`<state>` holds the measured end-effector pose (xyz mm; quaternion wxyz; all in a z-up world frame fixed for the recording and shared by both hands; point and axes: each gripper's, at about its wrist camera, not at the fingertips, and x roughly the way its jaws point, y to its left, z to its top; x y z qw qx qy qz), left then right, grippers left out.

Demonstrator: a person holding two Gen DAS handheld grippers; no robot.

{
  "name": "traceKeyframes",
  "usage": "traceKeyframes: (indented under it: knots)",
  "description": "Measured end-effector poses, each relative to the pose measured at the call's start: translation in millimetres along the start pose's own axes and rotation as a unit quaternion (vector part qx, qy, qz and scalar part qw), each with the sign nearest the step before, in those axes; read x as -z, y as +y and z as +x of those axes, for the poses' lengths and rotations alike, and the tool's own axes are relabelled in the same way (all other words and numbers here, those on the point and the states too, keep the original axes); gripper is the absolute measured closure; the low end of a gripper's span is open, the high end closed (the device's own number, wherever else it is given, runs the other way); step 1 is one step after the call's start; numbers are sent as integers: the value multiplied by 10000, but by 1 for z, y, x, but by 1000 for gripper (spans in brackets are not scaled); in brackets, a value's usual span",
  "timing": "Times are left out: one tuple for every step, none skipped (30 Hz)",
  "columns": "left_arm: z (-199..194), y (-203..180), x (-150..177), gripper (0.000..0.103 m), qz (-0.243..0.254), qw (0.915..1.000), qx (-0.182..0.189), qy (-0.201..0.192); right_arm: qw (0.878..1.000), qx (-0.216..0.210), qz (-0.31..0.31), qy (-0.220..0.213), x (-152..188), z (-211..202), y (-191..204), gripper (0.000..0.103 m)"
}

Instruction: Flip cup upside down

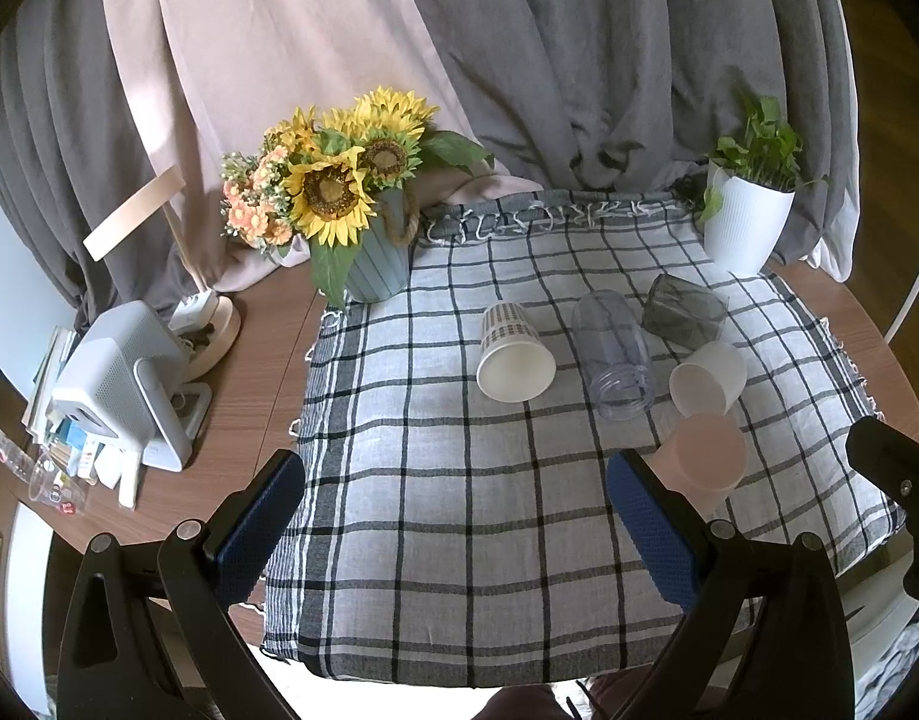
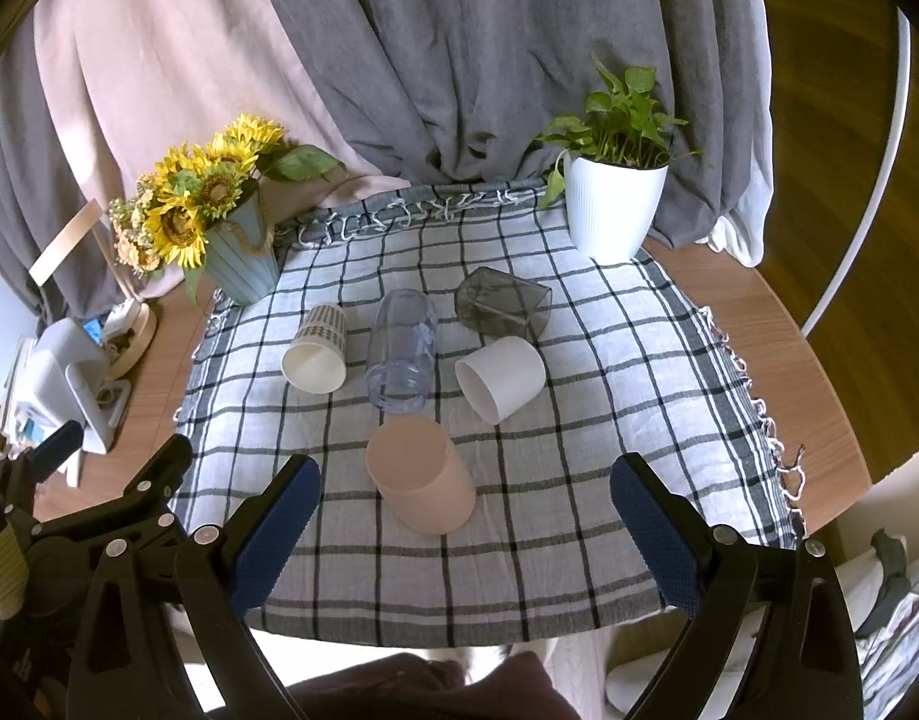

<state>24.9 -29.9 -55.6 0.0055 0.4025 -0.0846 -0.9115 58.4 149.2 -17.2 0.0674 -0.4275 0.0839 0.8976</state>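
Several cups lie or stand on a checked cloth [image 2: 519, 546]. A pink cup [image 2: 420, 474] stands upside down nearest me; it also shows in the left wrist view [image 1: 702, 457]. A white cup [image 2: 500, 379], a clear plastic cup [image 2: 402, 351], a patterned paper cup [image 2: 316, 348] and a dark smoky cup [image 2: 502, 301] lie on their sides. My right gripper [image 2: 462, 525] is open, empty, just in front of the pink cup. My left gripper [image 1: 456, 516] is open, empty, over the cloth's near left part.
A sunflower pot [image 2: 240, 252] stands at the cloth's back left and a white plant pot [image 2: 612, 210] at the back right. A lamp base [image 1: 216, 324] and a white device [image 1: 120, 384] sit on the wooden table to the left. Grey curtains hang behind.
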Motion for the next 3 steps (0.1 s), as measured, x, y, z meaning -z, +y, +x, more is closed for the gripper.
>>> traceKeyframes:
  knots:
    - [0,0,0,0,1,10000,-3,-2,10000,-5,-3,0,0,1,0,5]
    - [0,0,0,0,1,10000,-3,-3,10000,-7,-3,5,0,1,0,5]
    - [0,0,0,0,2,10000,-1,1,10000,-4,1,10,0,1,0,5]
